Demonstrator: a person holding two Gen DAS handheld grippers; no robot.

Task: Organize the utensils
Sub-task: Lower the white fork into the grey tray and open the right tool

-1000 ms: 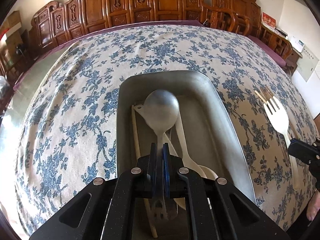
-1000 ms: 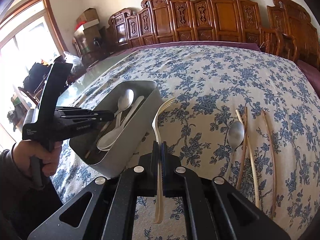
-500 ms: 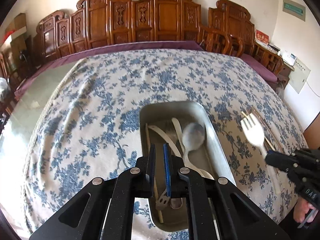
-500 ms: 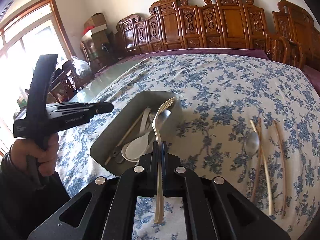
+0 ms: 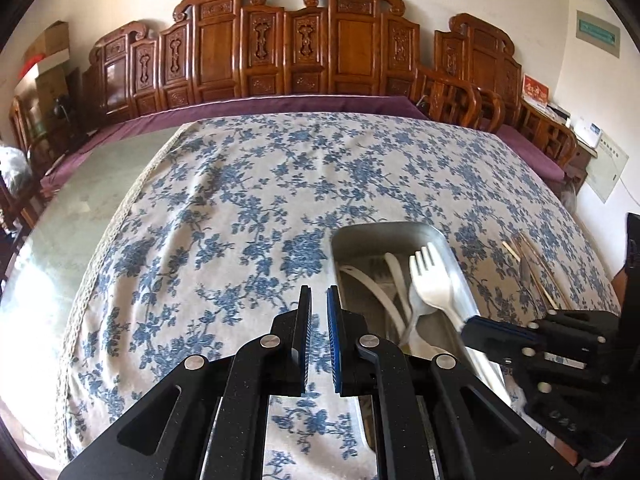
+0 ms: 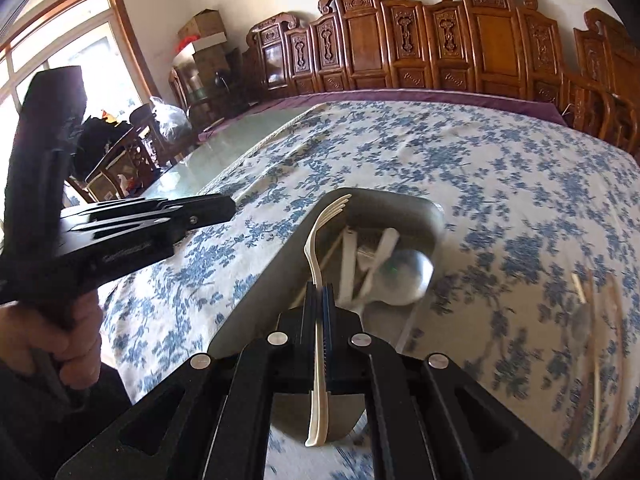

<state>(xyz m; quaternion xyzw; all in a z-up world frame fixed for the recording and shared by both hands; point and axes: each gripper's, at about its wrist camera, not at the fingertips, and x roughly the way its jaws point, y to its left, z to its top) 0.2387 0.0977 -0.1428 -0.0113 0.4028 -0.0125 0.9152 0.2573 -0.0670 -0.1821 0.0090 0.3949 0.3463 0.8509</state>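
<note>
A grey metal tray (image 5: 460,276) (image 6: 280,264) sits on the blue-flowered tablecloth and holds a metal spoon (image 6: 408,276), white plastic utensils (image 5: 396,280) and a chopstick. My right gripper (image 6: 319,290) (image 5: 468,326) is shut on a cream plastic fork (image 6: 320,240) (image 5: 430,284) and holds it over the tray, tines forward. My left gripper (image 5: 318,294) (image 6: 230,206) is slightly open and empty, above the cloth just left of the tray.
Several chopsticks (image 6: 596,320) (image 5: 536,268) and a metal spoon (image 5: 525,270) lie on the cloth right of the tray. Carved wooden chairs (image 5: 304,48) line the table's far side. Bare glass tabletop (image 5: 60,220) lies left of the cloth.
My left gripper let go of the metal spoon in the tray, opened and pulled back to the left. My right gripper carried the fork from the cloth to above the tray.
</note>
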